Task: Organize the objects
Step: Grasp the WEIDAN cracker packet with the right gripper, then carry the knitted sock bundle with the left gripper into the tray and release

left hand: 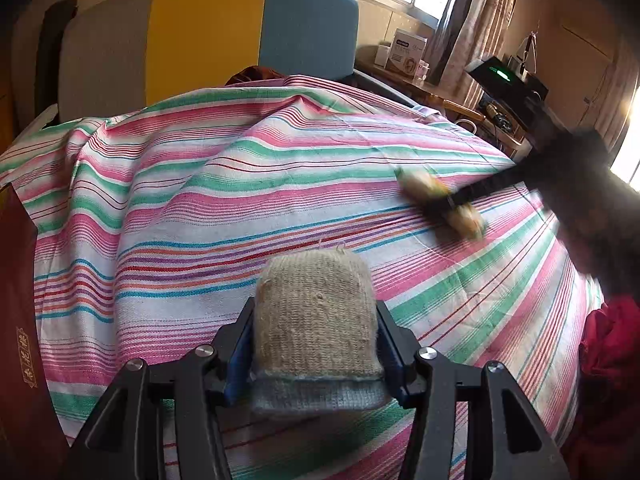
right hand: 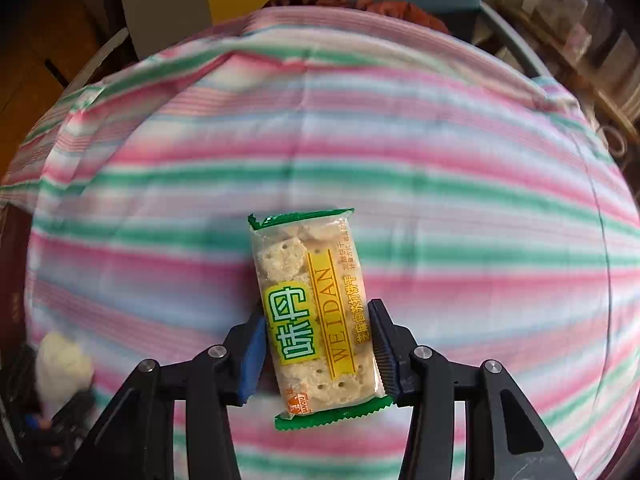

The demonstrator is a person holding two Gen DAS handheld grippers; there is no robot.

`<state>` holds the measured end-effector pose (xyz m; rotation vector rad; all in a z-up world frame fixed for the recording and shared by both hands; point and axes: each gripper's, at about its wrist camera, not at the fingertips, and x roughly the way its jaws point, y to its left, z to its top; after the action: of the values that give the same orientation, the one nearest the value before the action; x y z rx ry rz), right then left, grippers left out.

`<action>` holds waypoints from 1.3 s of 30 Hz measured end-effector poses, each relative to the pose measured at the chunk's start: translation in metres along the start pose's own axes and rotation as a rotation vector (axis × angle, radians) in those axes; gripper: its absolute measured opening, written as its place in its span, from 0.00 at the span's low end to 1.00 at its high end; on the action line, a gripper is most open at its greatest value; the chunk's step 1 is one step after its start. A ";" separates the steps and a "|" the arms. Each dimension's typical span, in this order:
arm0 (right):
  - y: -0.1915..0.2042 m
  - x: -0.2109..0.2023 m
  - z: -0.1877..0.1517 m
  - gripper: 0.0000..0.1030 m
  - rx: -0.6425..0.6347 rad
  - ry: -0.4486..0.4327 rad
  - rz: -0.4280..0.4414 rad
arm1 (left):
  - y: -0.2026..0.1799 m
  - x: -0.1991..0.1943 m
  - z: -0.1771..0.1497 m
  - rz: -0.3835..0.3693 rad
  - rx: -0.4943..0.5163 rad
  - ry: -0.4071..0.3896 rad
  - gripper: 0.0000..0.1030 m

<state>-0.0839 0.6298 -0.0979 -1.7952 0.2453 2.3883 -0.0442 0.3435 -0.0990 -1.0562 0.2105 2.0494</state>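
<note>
1. The left gripper (left hand: pixel 316 344) is clenched on a knitted pad (left hand: pixel 314 320), beige on top with a pale blue edge nearest the camera. Both blue-lined jaws press its sides, and the pad projects forward past the fingertips.
2. Ahead of and below the left gripper lies the striped cloth (left hand: pixel 240 200), which covers the whole work surface. A dark red box (left hand: pixel 20 300) sits at the far left of this tool.
3. The right gripper (right hand: pixel 320 344) grasps a cracker packet (right hand: pixel 316 312) across its width. The packet's lower half sits between the jaws; its green-sealed top end extends forward, beyond the fingertips, over the cloth.
4. No earlier view is available, so the blur behind the packet is noted only as blur.
5. Step in hand, as judged: both items are gripped and await placement.
6. Next move, as judged: each tool needs a destination. No container is clearly identifiable, so the target cannot be told.
</note>
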 end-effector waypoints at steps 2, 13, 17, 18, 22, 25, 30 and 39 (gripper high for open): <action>0.012 -0.004 -0.019 0.47 0.007 0.011 -0.014 | 0.001 -0.001 0.000 -0.008 -0.006 -0.001 0.53; 0.024 -0.017 -0.077 0.57 0.129 0.007 0.041 | -0.001 -0.001 0.000 0.002 0.001 0.004 0.53; 0.026 -0.018 -0.088 0.69 0.098 -0.027 0.043 | 0.001 -0.001 0.000 -0.007 -0.006 0.003 0.53; 0.029 -0.018 -0.089 0.70 0.083 -0.036 0.032 | 0.001 -0.001 0.000 -0.010 -0.008 0.003 0.53; 0.032 -0.016 -0.089 0.73 0.077 -0.046 0.032 | 0.004 -0.001 0.000 -0.024 -0.020 0.001 0.53; 0.034 -0.015 -0.088 0.75 0.070 -0.048 0.033 | 0.003 -0.001 0.000 -0.023 -0.019 0.000 0.53; 0.049 -0.025 -0.095 0.56 0.076 -0.068 -0.010 | 0.004 -0.001 0.000 -0.027 -0.022 -0.002 0.53; 0.048 -0.024 -0.093 0.49 0.058 -0.068 -0.009 | 0.001 0.001 -0.001 -0.010 -0.009 -0.001 0.54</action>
<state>-0.0002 0.5622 -0.0984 -1.6829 0.2951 2.4057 -0.0444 0.3428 -0.1003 -1.0595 0.1953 2.0439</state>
